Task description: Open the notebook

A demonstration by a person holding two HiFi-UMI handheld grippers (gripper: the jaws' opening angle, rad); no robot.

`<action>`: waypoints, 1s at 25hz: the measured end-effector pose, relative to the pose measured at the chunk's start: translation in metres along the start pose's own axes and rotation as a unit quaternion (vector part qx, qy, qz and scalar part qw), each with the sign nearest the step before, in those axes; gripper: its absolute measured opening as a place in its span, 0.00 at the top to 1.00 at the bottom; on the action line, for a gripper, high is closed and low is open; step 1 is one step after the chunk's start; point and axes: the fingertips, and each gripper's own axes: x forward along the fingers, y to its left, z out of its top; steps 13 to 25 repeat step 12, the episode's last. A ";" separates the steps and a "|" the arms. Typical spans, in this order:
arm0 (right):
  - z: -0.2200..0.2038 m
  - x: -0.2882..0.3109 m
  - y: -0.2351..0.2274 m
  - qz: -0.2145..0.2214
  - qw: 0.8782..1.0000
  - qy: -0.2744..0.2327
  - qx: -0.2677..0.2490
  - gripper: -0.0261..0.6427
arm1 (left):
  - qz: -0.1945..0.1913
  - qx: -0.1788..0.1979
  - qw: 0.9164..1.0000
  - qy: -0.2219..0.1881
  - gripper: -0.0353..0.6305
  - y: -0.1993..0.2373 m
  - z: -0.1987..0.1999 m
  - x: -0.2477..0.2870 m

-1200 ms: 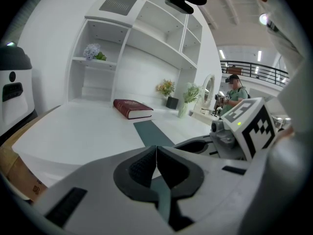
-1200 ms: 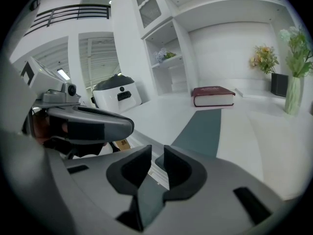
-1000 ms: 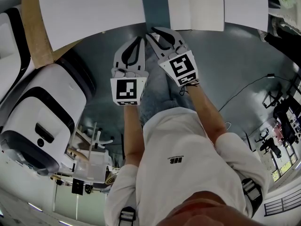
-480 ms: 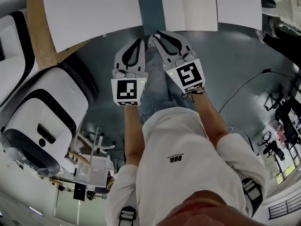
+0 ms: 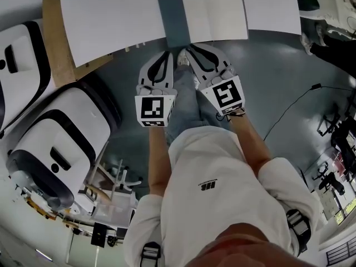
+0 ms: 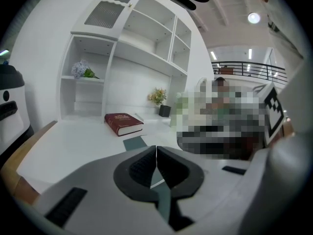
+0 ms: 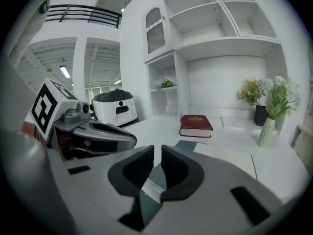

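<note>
Notebook (image 5: 214,13) lies open on the white bench (image 5: 111,15), at 12 o'clock in head view. Blank white page is up, teal cover shows along its left side, and its near edge sits close to the bench's front edge. Both tools hover side by side just off that edge, at 6 o'clock of the notebook, tips toward it, neither touching it. Left hand-held gripper (image 5: 168,54): pads together at the tips, nothing between them; a sliver of teal cover shows through the gap behind the tips. Right hand-held gripper (image 5: 186,52): a narrow slot between the pads, jaws have just been closing, nothing pinched. Teal cover and page edges show through the slot, lying on the bench beyond. Red book (image 6: 123,123) is closed and flat on the bench, at 12 o'clock past the notebook and well apart from it. Potted flowers (image 6: 159,99) stand at the back of the bench, under the shelves (image 6: 146,38). Pale vase of stems (image 7: 268,126) is at 3 o'clock in right gripper view, near the notebook's far right. White-and-black machine (image 5: 55,149) stands on the floor at 8 o'clock in head view.
</note>
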 end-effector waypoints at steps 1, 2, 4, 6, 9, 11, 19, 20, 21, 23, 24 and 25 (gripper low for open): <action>0.001 -0.002 0.001 -0.001 1.000 -0.002 -0.001 0.91 | -0.001 0.002 1.000 0.000 0.95 -0.001 0.001 -0.002; 0.003 -0.005 0.001 -0.002 1.000 -0.004 -0.002 0.91 | -0.002 0.005 1.000 -0.001 0.95 -0.003 0.003 -0.004; 0.005 -0.010 0.002 -0.003 1.000 -0.007 -0.003 0.91 | -0.004 0.008 1.000 -0.003 0.95 -0.007 0.006 -0.007; 0.007 -0.016 0.003 -0.003 1.000 -0.008 -0.002 0.91 | -0.006 0.011 1.000 -0.002 0.95 -0.013 0.010 -0.010; 0.010 -0.025 0.004 -0.003 1.000 -0.008 -0.005 0.91 | -0.009 0.014 1.000 -0.001 0.95 -0.021 0.013 -0.012; 0.013 -0.029 0.004 -0.002 1.000 -0.008 -0.008 0.91 | -0.011 0.017 1.000 -0.002 0.95 -0.025 0.016 -0.013; 0.014 -0.031 0.005 -0.001 1.000 -0.008 -0.009 0.91 | -0.012 0.019 1.000 -0.003 0.95 -0.027 0.018 -0.013; 0.014 -0.031 0.005 -0.001 1.000 -0.008 -0.009 0.91 | -0.012 0.019 1.000 -0.003 0.95 -0.027 0.018 -0.013; 0.014 -0.031 0.005 -0.001 1.000 -0.008 -0.009 0.91 | -0.012 0.019 1.000 -0.003 0.95 -0.027 0.018 -0.013; 0.014 -0.031 0.005 -0.001 1.000 -0.008 -0.009 0.91 | -0.012 0.019 1.000 -0.003 0.95 -0.027 0.018 -0.013; 0.014 -0.031 0.005 -0.001 1.000 -0.008 -0.009 0.91 | -0.012 0.019 1.000 -0.003 0.95 -0.027 0.018 -0.013; 0.014 -0.031 0.005 -0.001 1.000 -0.008 -0.009 0.91 | -0.012 0.019 1.000 -0.003 0.95 -0.027 0.018 -0.013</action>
